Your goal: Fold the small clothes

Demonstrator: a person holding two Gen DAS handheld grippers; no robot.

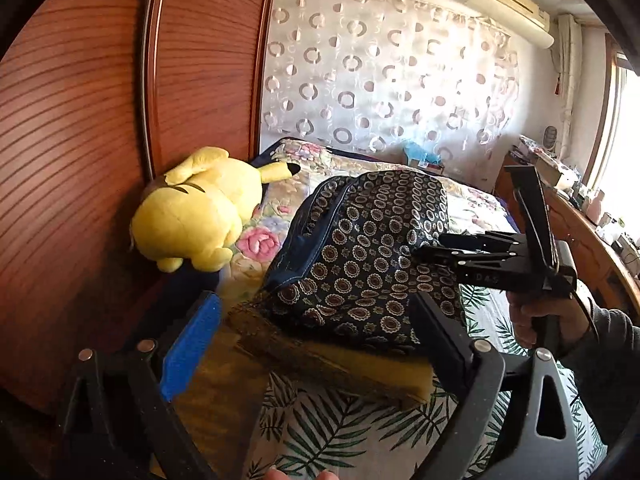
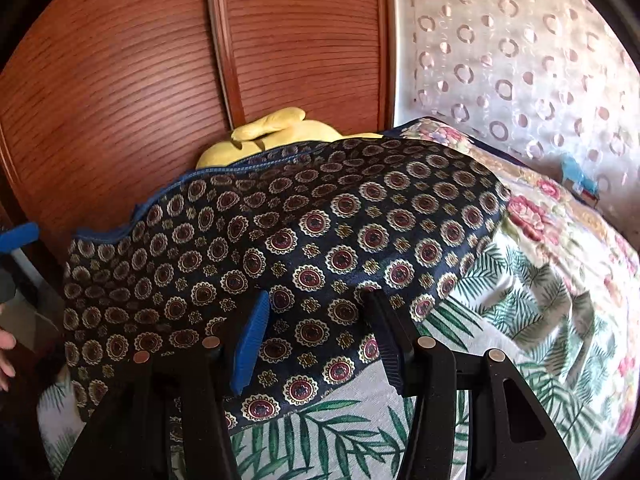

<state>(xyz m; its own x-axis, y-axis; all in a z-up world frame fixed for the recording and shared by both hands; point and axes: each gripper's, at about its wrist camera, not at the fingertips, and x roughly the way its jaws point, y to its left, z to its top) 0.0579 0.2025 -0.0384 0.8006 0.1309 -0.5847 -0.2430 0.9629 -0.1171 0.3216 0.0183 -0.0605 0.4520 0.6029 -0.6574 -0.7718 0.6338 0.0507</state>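
Between my right hand-held gripper (image 2: 316,340) pads lies the patterned garment's (image 2: 280,240) near edge, jaws half apart, not pinching. My left hand-held gripper (image 1: 316,336) gapes empty. One fold looks made on the bed (image 2: 520,320); more remain, I judge.

Patterned garment (image 1: 360,256) between wide jaws

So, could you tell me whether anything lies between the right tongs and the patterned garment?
Nothing visible does. The right tongs stand open directly over the dark patterned garment, its near part between the jaws. The yellow plush toy lies behind the garment, not in the way.
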